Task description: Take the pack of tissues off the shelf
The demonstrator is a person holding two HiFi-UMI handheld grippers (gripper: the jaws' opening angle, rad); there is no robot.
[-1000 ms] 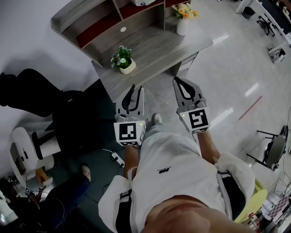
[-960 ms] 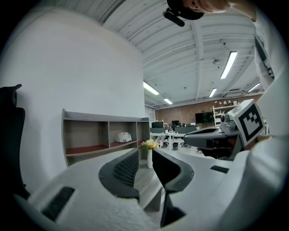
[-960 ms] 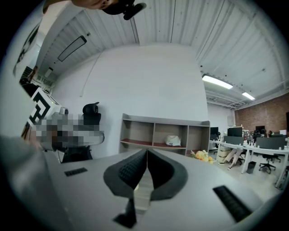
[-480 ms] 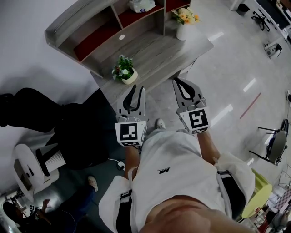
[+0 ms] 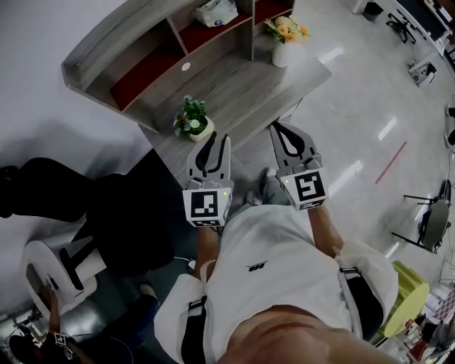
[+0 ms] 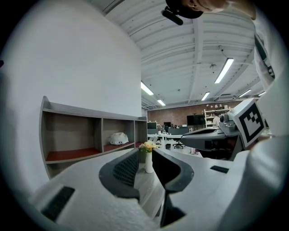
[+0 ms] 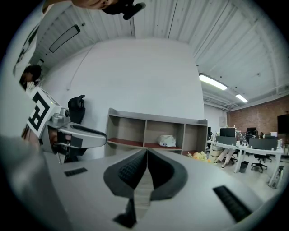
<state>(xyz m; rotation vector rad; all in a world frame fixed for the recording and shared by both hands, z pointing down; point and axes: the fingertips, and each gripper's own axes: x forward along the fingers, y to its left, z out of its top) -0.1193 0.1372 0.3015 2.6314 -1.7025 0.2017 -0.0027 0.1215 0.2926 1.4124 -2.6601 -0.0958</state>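
Note:
The white pack of tissues lies in the middle compartment of the grey shelf, on its red board. It also shows in the left gripper view as the tissue pack and in the right gripper view as the tissue pack. Both grippers hover short of the desk's near edge, well apart from the pack. My left gripper is open by a narrow gap and holds nothing. My right gripper is shut and empty, its tips touching.
The shelf stands on a grey wooden desk. A small potted plant sits near the desk's front edge, just ahead of the left gripper. A white vase of flowers stands at the desk's right end. A black chair is at my left.
The desk and shelf have slid lower and nearer in the head view, and the tissue pack now shows in full. Both grippers keep their pose ahead of my body.

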